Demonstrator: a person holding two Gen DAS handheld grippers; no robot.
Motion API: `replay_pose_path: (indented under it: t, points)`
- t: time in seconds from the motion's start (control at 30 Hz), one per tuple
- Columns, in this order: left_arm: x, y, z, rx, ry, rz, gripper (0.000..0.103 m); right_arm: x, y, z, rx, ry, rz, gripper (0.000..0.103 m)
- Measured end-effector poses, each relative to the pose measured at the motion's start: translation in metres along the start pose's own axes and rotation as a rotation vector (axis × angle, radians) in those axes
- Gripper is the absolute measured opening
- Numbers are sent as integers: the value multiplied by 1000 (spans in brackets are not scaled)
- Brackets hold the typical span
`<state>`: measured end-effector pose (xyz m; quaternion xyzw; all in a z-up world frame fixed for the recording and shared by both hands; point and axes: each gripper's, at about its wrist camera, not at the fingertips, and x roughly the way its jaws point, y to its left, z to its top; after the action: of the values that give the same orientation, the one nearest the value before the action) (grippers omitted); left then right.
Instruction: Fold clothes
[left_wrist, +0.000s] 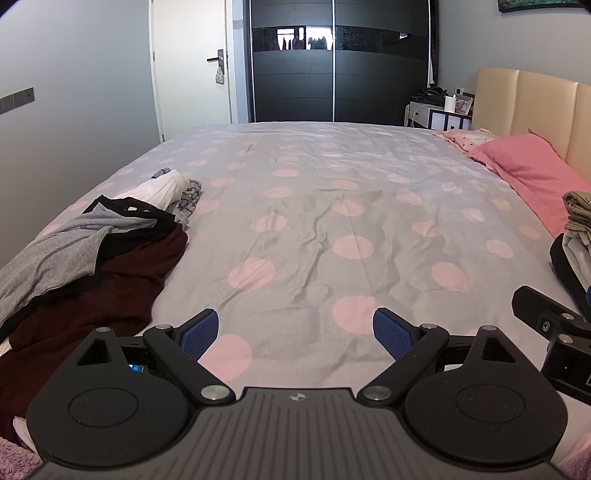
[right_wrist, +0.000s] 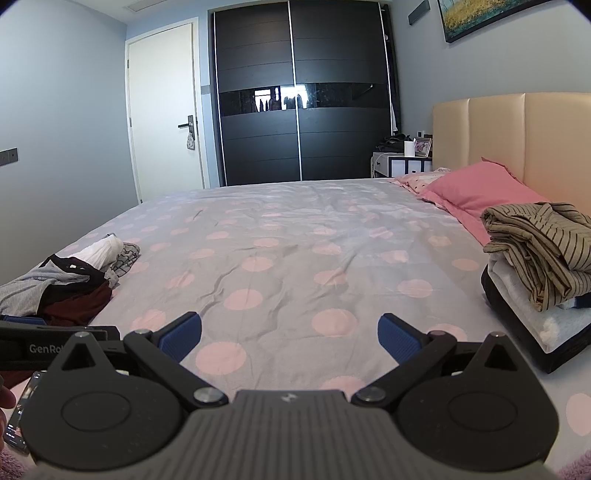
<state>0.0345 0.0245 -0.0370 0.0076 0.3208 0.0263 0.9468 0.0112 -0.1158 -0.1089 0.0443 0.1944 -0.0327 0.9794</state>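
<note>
Both tongs, left tongs (left_wrist: 294, 334) and right tongs (right_wrist: 290, 338), stand wide and empty over the bed (left_wrist: 314, 206); next comes picking a garment from the unfolded pile (left_wrist: 92, 266).

Each hand carries the same tool. The left tongs (left_wrist: 294, 334) have two blue fingers (left_wrist: 199, 334) with a fine cross-hatched grip face, set on black angled links that pivot on silver round-headed pins. Behind them sit two black round housings with a raised disc on each, and between these a grey ribbed plate bearing a small round emblem. The right tongs (right_wrist: 290, 338) are built alike: blue textured fingers (right_wrist: 399, 339), black links, silver pins, grey ribbed centre with a small light mark. White lettering reading "GenRo" shows on the black side of the left tool.
</note>
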Motion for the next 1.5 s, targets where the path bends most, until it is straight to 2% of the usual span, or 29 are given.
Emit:
replay_pose_path:
  t: [0.5, 0.73, 0.83, 0.93, 1.07, 1.13, 1.27, 1.43, 1.5]
  points:
    - [1, 3, 0, 5, 7, 14, 92, -2, -7, 4, -2, 23, 33, 103]
    - [-4, 19, 19, 9, 10, 12, 92, -3, -17, 44, -25, 120, 121, 103]
    - [4, 37, 31, -40, 56, -33, 92, 2, -21, 67, -90, 170, 197, 103]
    - [18, 55, 43, -21, 100, -28, 92, 13, -29, 91, -150, 187, 232, 103]
    - [40, 86, 56, 14, 117, 38, 91, 30, -37, 118, -173, 173, 241, 103]
    - [55, 107, 62, 10, 119, 104, 80, 39, -39, 125, -174, 150, 246, 103]
    - [91, 157, 73, -28, 129, 231, 79, 55, -42, 126, -198, 111, 242, 103]
    - [149, 219, 74, -83, 129, 381, 76, 80, -53, 117, -189, 179, 233, 103]
    - [175, 239, 68, -90, 133, 398, 76, 87, -58, 112, -184, 203, 212, 103]
